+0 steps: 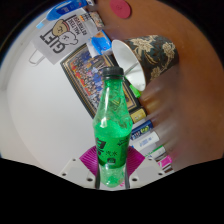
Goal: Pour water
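One green translucent plastic bottle with a dark screw cap (pixel 111 125) sits between the fingers of the hand-held gripper (pixel 112 163), and both magenta pads (pixel 94 158) appear to press on its lower body, so I read it as clenched on the bottle. Bottle is tilted, cap leaning toward a white paper cup with a dark patterned band (pixel 143 55) that lies just beyond the cap, mouth seeming to face the bottle. Cap looks to be on, so pouring has not begun by my judgement.

Doing the step well: keep the squeeze firm but not crushing, since thin plastic flexes and the wet-looking label area (pixel 112 118) may be slick. Bring the bottle mouth over the cup rim before tipping further, then tilt slowly so the stream does not overshoot. The cap would need to come off first if it really is closed. The cup is light paper and could tip or slide if nudged.

Materials: the bottle is glossy and ribbed near the base; the cup is matte card. A white round counter (pixel 35 110) carries everything, smooth and hard. Beyond the bottle lie a framed picture with a dark border (pixel 85 70) and a white printed gift card (pixel 58 38). Small coloured packets (pixel 146 132) sit just beside the bottle.
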